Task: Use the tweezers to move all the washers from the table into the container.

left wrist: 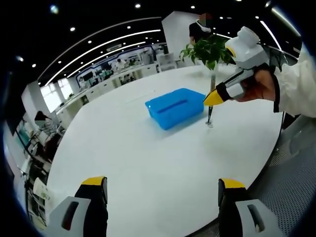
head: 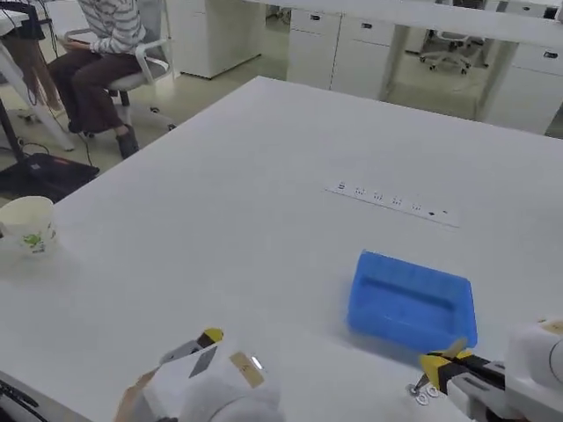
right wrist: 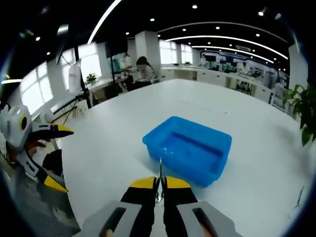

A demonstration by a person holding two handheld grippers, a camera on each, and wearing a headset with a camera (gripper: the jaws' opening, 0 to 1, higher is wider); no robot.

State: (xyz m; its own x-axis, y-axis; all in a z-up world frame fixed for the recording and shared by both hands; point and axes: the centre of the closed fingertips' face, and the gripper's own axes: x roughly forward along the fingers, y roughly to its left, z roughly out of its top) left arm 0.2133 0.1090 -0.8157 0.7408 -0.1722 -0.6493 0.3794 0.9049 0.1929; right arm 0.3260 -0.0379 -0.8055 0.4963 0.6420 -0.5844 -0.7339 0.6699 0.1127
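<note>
This is an open-plan office. In the head view, a wide white table (head: 220,229) has a socket strip (head: 391,202) set flush in its top at 2 o'clock. White drawer units (head: 317,44) line the far side at 12, a swivel chair (head: 444,54) stands at 1, and a person (head: 106,44) sits at 11. The gripper views show long ceiling lights (right wrist: 217,37), rows of desks (left wrist: 113,75) and a plant (left wrist: 207,49).

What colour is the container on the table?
Bright blue all over. The container shows best in the right gripper view.
</note>
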